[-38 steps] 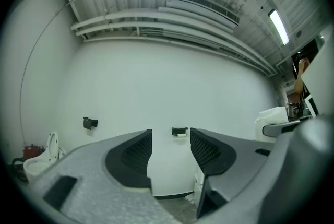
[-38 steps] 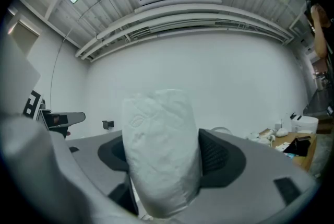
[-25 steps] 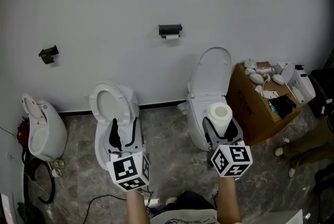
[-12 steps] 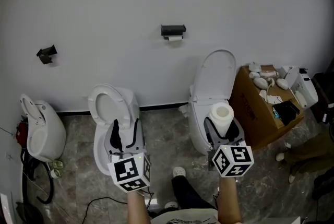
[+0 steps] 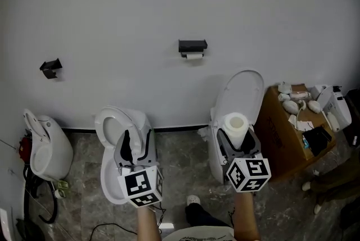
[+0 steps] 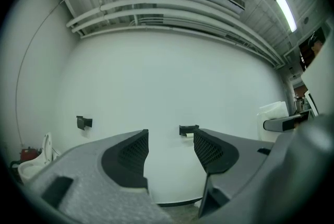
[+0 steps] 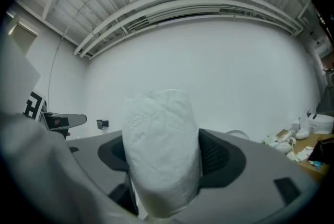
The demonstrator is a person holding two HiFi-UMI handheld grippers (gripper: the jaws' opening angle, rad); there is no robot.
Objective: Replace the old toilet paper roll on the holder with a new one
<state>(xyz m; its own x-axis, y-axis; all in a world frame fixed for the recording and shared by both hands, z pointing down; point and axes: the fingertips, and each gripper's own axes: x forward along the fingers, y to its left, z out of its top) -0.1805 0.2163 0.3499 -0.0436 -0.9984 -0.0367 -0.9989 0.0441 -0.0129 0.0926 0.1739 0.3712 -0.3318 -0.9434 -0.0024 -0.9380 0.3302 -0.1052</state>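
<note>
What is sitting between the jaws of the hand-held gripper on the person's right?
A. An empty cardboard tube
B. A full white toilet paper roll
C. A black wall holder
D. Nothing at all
B: the right gripper view shows the right hand-held gripper with its pads pressed on an upright, full white toilet paper roll, while the left hand-held gripper is the one standing open and empty.

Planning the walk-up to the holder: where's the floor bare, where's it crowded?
Bare: floor strip between left toilet and right toilet, below the holder. Crowded: far right, box heaped with white parts.
</note>
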